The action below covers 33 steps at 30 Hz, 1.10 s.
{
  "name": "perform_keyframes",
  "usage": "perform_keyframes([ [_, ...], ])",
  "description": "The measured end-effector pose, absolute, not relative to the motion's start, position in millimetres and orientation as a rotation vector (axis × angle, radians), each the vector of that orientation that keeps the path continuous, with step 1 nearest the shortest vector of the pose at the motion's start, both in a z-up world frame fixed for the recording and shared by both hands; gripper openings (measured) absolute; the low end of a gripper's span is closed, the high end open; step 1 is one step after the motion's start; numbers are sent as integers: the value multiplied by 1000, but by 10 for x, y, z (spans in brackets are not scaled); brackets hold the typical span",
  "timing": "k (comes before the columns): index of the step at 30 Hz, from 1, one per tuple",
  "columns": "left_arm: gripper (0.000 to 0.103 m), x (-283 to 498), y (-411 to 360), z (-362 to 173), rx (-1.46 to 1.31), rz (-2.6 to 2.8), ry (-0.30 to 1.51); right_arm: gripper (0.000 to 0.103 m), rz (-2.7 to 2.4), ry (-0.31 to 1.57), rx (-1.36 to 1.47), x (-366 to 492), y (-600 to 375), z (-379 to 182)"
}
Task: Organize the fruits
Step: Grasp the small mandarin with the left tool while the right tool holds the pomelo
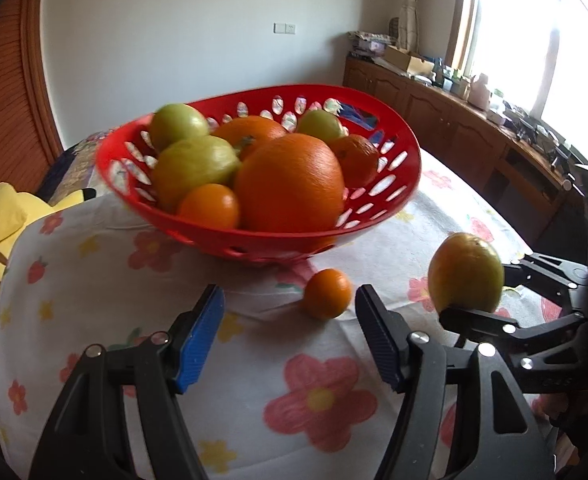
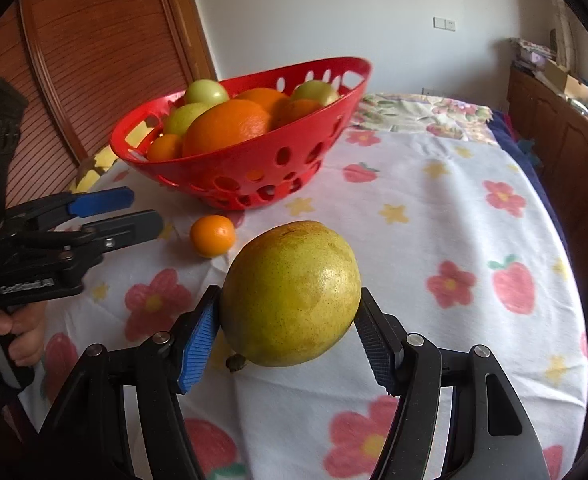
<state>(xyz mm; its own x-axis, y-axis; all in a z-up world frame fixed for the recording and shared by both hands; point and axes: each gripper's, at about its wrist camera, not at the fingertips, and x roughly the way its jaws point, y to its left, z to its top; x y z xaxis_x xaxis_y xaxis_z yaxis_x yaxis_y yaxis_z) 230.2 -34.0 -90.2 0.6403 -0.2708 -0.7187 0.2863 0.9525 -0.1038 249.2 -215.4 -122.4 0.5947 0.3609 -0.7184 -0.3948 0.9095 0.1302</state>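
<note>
Right claw [image 2: 290,320] gripped the pear [image 2: 292,294] at its widest girth; left claw [image 1: 290,320] stood open, empty, the tangerine [image 1: 327,294] on the bed at its 12 o'clock. Risk: rounded skin could slip from the pads before reaching the basket [image 2: 230,172].

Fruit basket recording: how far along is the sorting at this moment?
Mostly done: the red basket already holds a large orange and several green and orange fruits. In hand: the right gripper is closed on a yellow-green fruit. Left: a small orange lies on the cloth, ahead of the open, empty left gripper.
</note>
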Motion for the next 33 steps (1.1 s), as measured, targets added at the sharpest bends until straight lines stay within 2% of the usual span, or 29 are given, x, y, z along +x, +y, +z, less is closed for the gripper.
perform_keyframes([
  [10,42,2438,-624,-1082,50,-337,891,68,438,826,-31,2461,-2391,-1241],
  [19,40,2508,-686,-1120,64,-328,910,68,464,830,-19,2446,-2446,-1260],
  [21,38,2516,-695,-1130,64,-327,913,68,465,830,-22,2442,-2450,-1266],
  [23,31,2517,-704,-1143,62,-330,918,68,467,831,-19,2443,-2462,-1270],
  [33,31,2393,-667,-1078,64,-349,905,68,461,837,-20,2444,-2466,-1284],
])
